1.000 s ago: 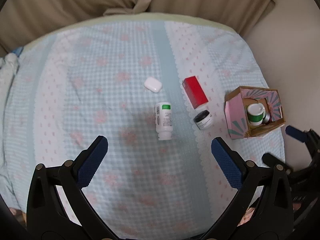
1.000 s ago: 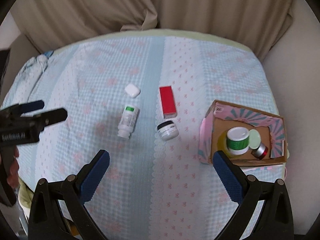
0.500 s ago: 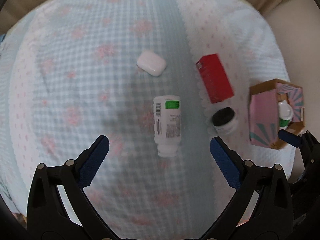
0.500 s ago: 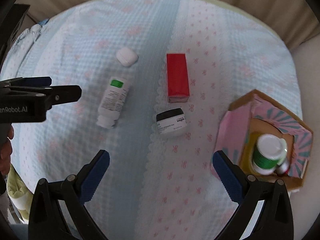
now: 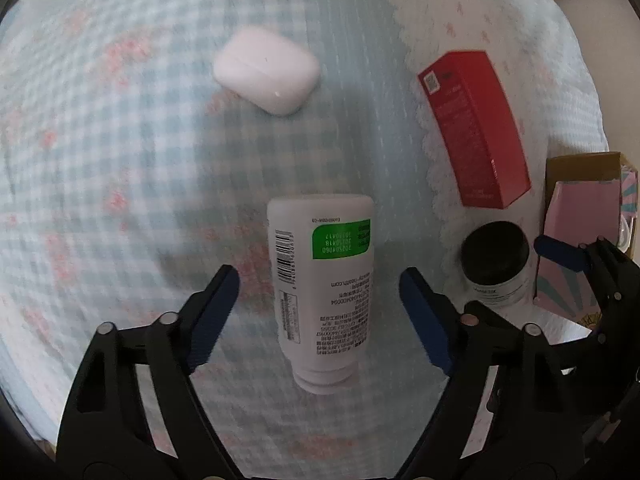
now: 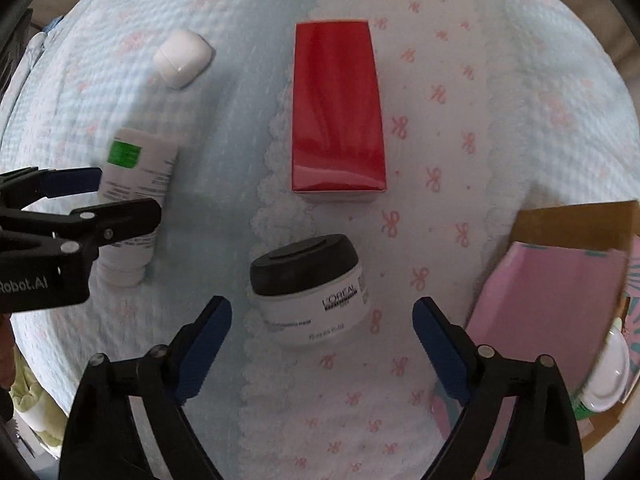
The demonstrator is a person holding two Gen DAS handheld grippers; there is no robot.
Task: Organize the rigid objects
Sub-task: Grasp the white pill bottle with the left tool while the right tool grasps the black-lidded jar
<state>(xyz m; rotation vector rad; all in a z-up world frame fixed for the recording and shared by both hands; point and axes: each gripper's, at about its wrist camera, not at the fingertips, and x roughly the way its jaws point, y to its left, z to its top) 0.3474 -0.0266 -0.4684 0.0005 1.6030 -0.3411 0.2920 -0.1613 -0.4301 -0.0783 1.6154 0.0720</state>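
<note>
A white bottle (image 5: 322,284) with a green label lies on the checked cloth, cap end toward me. My left gripper (image 5: 320,284) is open, its fingers on either side of the bottle without touching. A white jar (image 6: 308,286) with a black lid stands on the cloth. My right gripper (image 6: 322,320) is open, just in front of and around the jar. The bottle (image 6: 136,184) and left gripper (image 6: 86,204) also show in the right wrist view, the jar (image 5: 494,266) in the left.
A red carton (image 6: 338,108) lies behind the jar, also in the left wrist view (image 5: 476,132). A white earbud case (image 5: 266,74) lies behind the bottle. A pink cardboard box (image 6: 560,304) holding containers stands at the right.
Both grippers have moved down and forward. The left now straddles the bottle and the right has closed in on the jar. Both stay open.
</note>
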